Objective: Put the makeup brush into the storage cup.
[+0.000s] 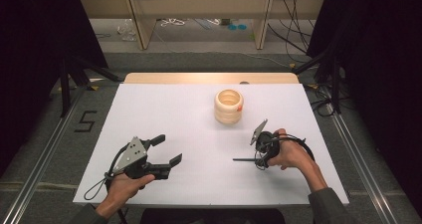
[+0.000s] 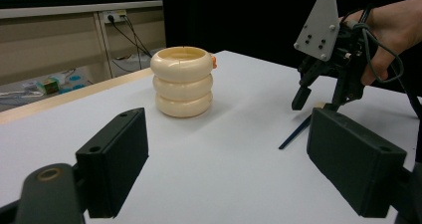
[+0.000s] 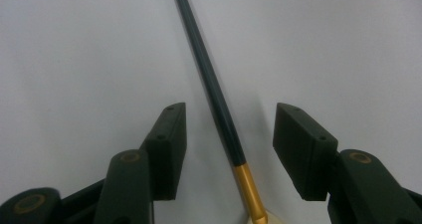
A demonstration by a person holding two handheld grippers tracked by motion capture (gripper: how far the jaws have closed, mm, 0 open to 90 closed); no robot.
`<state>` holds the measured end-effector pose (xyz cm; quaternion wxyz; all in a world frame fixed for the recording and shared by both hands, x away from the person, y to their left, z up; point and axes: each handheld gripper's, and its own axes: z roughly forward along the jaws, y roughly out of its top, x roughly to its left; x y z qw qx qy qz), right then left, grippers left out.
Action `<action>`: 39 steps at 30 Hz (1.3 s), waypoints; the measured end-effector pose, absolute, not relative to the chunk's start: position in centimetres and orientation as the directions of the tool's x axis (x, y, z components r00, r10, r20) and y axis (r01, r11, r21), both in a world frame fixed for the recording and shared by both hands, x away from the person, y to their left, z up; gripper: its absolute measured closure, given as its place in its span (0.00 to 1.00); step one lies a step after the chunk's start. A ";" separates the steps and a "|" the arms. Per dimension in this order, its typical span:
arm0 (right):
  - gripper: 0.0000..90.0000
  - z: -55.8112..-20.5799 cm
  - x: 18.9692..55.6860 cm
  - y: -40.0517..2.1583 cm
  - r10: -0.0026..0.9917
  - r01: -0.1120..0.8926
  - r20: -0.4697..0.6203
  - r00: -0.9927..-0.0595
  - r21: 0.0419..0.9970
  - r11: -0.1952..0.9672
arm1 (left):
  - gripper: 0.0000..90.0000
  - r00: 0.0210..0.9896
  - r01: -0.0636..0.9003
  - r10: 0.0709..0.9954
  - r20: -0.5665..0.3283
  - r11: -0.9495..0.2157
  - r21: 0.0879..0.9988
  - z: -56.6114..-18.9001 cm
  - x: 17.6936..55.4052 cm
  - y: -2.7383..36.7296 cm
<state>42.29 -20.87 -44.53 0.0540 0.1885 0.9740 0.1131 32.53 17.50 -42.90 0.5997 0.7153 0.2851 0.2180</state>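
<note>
I see a slim dark brush (image 3: pixel 214 89) lying flat on the white table (image 1: pixel 164 114), its handle running from a dark teal shaft into a gold ferrule nearest my right gripper (image 3: pixel 226 149). From above it reads as a thin dark line (image 1: pixel 245 160) at the right-front of the table, pointing left from that gripper (image 1: pixel 262 152).

My right gripper view gives the colours and shows the jaws standing wide apart, one on each side of the brush and clear of it, gripping nothing. The high view cannot show those jaws well, since the hand (image 1: pixel 291 154) covers most of the tool.

My left gripper (image 1: pixel 166 152) sits at the left-front, jaws spread wide and empty, held in the left hand (image 1: pixel 124 186). Its own view looks between its two black pads (image 2: pixel 117 159) across the table to a cream pot (image 2: pixel 182 81) built like three stacked rings, with a small orange spot at the rim. The high view places that pot (image 1: pixel 229 106) toward the far middle of the table, well apart from the brush.
</note>
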 end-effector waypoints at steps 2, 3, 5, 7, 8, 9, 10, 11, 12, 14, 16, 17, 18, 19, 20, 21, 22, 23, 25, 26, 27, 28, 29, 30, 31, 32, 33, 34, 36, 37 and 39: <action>0.55 -44.6 42.3 -20.8 0.376 0.353 -0.063 -0.924 0.231 0.906 | 0.18 0.743 0.146 0.669 -0.029 -0.119 0.982 -42.9 32.5 17.5; 0.55 -44.6 42.3 -20.8 0.375 0.353 -0.063 -0.925 0.227 0.908 | 0.18 0.743 0.146 0.669 -0.029 -0.119 0.982 -42.9 32.5 17.5; 0.56 -44.6 42.3 -20.7 0.375 0.353 -0.061 -0.925 0.228 0.907 | 0.18 0.743 0.145 0.669 -0.029 -0.119 0.982 -42.9 32.5 17.5; 0.57 -44.7 42.4 -20.7 0.367 0.345 -0.062 -0.928 0.231 0.910 | 0.18 0.743 0.146 0.669 -0.029 -0.119 0.982 -42.9 32.5 17.5; 0.57 -44.7 42.4 -20.7 0.367 0.343 -0.064 -0.928 0.233 0.910 | 0.18 0.743 0.145 0.669 -0.029 -0.119 0.982 -42.9 32.5 17.5; 0.58 -44.7 42.4 -20.7 0.365 0.342 -0.063 -0.929 0.229 0.911 | 0.18 0.743 0.146 0.669 -0.029 -0.119 0.982 -42.9 32.5 17.5; 0.59 -44.7 42.4 -20.6 0.367 0.345 -0.063 -0.928 0.225 0.911 | 0.18 0.743 0.145 0.669 -0.029 -0.119 0.982 -42.9 32.5 17.5; 0.59 -44.8 42.4 -20.6 0.364 0.343 -0.062 -0.929 0.224 0.912 | 0.18 0.743 0.145 0.669 -0.028 -0.119 0.982 -42.9 32.5 17.5; 0.59 -44.8 42.4 -20.6 0.367 0.346 -0.062 -0.928 0.220 0.912 | 0.18 0.743 0.145 0.669 -0.028 -0.119 0.982 -42.9 32.5 17.5; 0.60 -44.9 42.4 -20.6 0.367 0.347 -0.064 -0.928 0.215 0.913 | 0.18 0.743 0.145 0.669 -0.029 -0.119 0.982 -42.9 32.5 17.5; 0.61 -44.9 42.4 -20.5 0.365 0.344 -0.064 -0.929 0.211 0.915 | 0.18 0.743 0.145 0.669 -0.028 -0.119 0.982 -42.9 32.5 17.5; 0.62 -45.0 42.4 -20.5 0.356 0.336 -0.063 -0.932 0.212 0.918 | 0.18 0.743 0.145 0.669 -0.028 -0.119 0.982 -42.9 32.5 17.5; 0.62 -45.0 42.4 -20.5 0.356 0.336 -0.063 -0.932 0.212 0.918 | 0.18 0.743 0.145 0.669 -0.028 -0.120 0.982 -42.9 32.5 17.5; 0.62 -45.0 42.4 -20.5 0.355 0.335 -0.063 -0.933 0.211 0.918 | 0.18 0.743 0.145 0.669 -0.028 -0.119 0.982 -42.9 32.5 17.5; 0.62 -45.0 42.5 -20.4 0.349 0.329 -0.064 -0.935 0.212 0.920 | 0.18 0.743 0.145 0.669 -0.029 -0.119 0.982 -42.9 32.5 17.5; 0.62 -45.0 42.5 -20.4 0.349 0.329 -0.064 -0.935 0.212 0.920 | 0.18 0.743 0.146 0.669 -0.029 -0.119 0.982 -42.9 32.5 17.5; 0.62 -45.0 42.5 -20.4 0.350 0.330 -0.065 -0.934 0.210 0.920 | 0.18 0.743 0.145 0.669 -0.029 -0.120 0.982 -42.9 32.5 17.5; 0.63 -45.0 42.5 -20.4 0.344 0.324 -0.065 -0.937 0.210 0.922 | 0.18 0.743 0.145 0.669 -0.029 -0.120 0.982 -42.9 32.5 17.5; 0.64 -45.0 42.5 -20.4 0.344 0.324 -0.068 -0.936 0.208 0.923 | 0.18 0.743 0.146 0.668 -0.029 -0.120 0.982 -42.9 32.5 17.5; 0.64 -44.9 42.5 -20.3 0.339 0.319 -0.069 -0.938 0.209 0.924 | 0.18 0.743 0.146 0.668 -0.029 -0.120 0.982 -42.9 32.5 17.5; 0.65 -44.9 42.5 -20.2 0.339 0.319 -0.068 -0.938 0.209 0.924 | 0.18 0.744 0.145 0.668 -0.028 -0.120 0.982 -42.9 32.5 17.5; 0.65 -44.8 42.5 -20.2 0.341 0.321 -0.070 -0.937 0.206 0.924 | 0.18 0.743 0.145 0.668 -0.028 -0.120 0.982 -42.9 32.5 17.5; 0.66 -44.8 42.5 -20.1 0.337 0.317 -0.068 -0.939 0.204 0.926 | 0.18 0.743 0.145 0.668 -0.028 -0.120 0.982 -42.9 32.5 17.5; 0.66 -44.8 42.5 -20.1 0.337 0.317 -0.068 -0.939 0.204 0.926 | 0.18 0.743 0.145 0.669 -0.029 -0.119 0.982 -42.9 32.5 17.5; 0.66 -44.8 42.5 -20.1 0.336 0.317 -0.067 -0.939 0.202 0.927 | 0.18 0.742 0.146 0.669 -0.029 -0.119 0.982 -42.9 32.5 17.5; 0.67 -44.8 42.5 -20.1 0.336 0.318 -0.066 -0.940 0.199 0.927 | 0.18 0.742 0.145 0.669 -0.029 -0.119 0.982 -42.9 32.5 17.5; 0.67 -44.9 42.6 -20.1 0.330 0.312 -0.068 -0.941 0.199 0.929 | 0.18 0.742 0.145 0.669 -0.029 -0.119 0.982 -42.9 32.5 17.5; 0.67 -44.9 42.6 -20.1 0.326 0.308 -0.069 -0.943 0.198 0.931 | 0.18 0.742 0.145 0.669 -0.029 -0.119 0.982 -42.9 32.5 17.5; 0.68 -45.0 42.7 -20.1 0.329 0.311 -0.067 -0.942 0.191 0.931 | 0.18 0.743 0.146 0.669 -0.029 -0.119 0.982 -42.9 32.5 17.5; 0.68 -45.0 42.7 -20.1 0.329 0.311 -0.067 -0.942 0.191 0.931 | 0.18 0.743 0.145 0.669 -0.028 -0.120 0.982 -42.9 32.5 17.5; 0.69 -45.0 42.7 -20.2 0.328 0.311 -0.066 -0.942 0.190 0.931 | 0.18 0.743 0.146 0.669 -0.029 -0.119 0.982 -42.9 32.5 17.5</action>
